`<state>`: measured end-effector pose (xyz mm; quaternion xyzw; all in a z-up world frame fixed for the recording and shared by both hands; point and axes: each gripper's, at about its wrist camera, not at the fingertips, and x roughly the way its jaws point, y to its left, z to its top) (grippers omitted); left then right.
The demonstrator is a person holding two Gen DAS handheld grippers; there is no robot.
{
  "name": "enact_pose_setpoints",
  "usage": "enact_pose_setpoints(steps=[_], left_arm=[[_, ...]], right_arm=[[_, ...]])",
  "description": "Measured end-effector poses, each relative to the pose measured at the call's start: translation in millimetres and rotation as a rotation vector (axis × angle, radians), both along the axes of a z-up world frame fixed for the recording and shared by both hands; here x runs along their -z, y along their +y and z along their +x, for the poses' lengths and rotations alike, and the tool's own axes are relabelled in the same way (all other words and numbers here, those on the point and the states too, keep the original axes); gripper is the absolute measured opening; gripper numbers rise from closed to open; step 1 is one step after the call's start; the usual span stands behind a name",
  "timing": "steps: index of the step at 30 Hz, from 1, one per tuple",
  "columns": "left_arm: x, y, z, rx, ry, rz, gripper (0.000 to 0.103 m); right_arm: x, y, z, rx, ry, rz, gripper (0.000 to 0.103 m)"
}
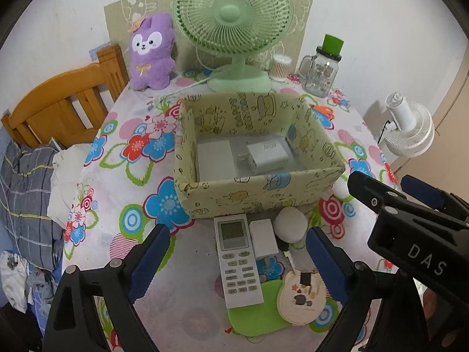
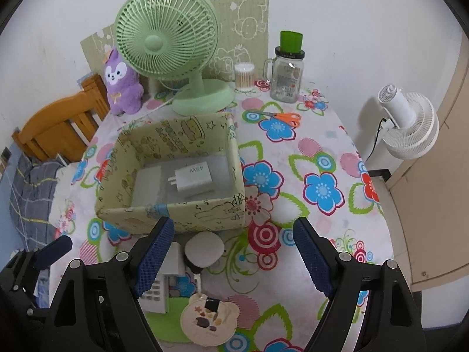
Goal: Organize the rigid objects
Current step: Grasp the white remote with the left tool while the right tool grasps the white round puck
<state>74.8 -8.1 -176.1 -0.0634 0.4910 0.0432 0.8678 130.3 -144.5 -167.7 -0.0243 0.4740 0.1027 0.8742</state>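
A cartoon-printed open box (image 1: 258,193) stands mid-table with a white charger (image 1: 266,158) lying inside. Just in front of it lie a white remote control (image 1: 237,261), a small white adapter (image 1: 263,239), a round white object (image 1: 290,224), and a bear-shaped disc (image 1: 302,296) on a green pad (image 1: 258,316). My left gripper (image 1: 237,252) hangs open above the remote and adapter, pads clear of both. My right gripper (image 2: 233,252) is open over the round white object (image 2: 203,249), not touching it; the box (image 2: 205,214) lies just beyond.
Behind the box stand a green desk fan (image 1: 234,29), a purple plush (image 1: 151,52), a cotton-swab tub (image 1: 280,66) and a glass jar with a green lid (image 1: 322,70). Orange scissors (image 2: 284,117) lie at the right rear. A wooden bed frame (image 1: 58,108) is left, a white fan (image 2: 407,123) right.
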Motion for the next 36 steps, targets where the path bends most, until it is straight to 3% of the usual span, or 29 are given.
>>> enact_pose_setpoints(steps=[31, 36], left_arm=[[77.4, 4.5, 7.9, -0.028, 0.125, 0.0, 0.095], [82.2, 3.9, 6.3, -0.021, 0.131, 0.03, 0.094]], right_arm=[[83.0, 13.1, 3.7, -0.046, 0.094, -0.005, 0.085], [91.3, 12.9, 2.8, -0.041, 0.113, -0.006, 0.085]])
